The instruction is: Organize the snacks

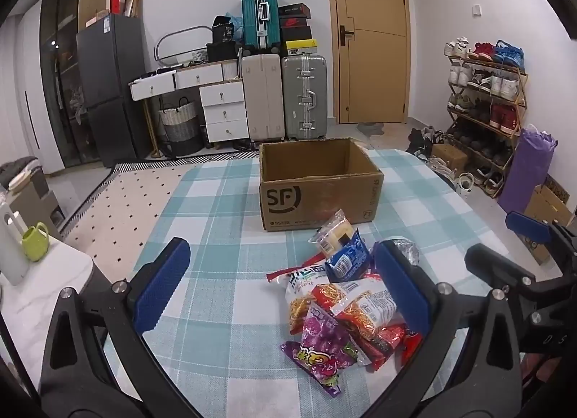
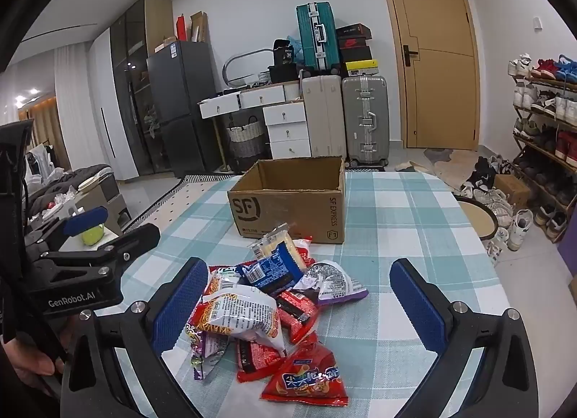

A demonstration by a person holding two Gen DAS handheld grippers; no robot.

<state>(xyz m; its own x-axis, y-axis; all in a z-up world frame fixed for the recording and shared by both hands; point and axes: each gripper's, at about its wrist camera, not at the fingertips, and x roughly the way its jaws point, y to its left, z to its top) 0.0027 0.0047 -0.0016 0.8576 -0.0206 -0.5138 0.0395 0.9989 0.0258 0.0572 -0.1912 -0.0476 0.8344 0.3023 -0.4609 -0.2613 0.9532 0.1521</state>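
Both grippers (image 1: pixel 285 284) (image 2: pixel 295 302) wide open over snack pile (image 2: pixel 267 309); red packet (image 2: pixel 306 378) only in right view; box (image 1: pixel 317 187) beyond, open upward.

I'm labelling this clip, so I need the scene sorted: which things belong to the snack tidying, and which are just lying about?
Part of the job:
snack packets
cardboard box

Just lying about:
suitcases
shoe rack
fridge
green mug
laundry basket
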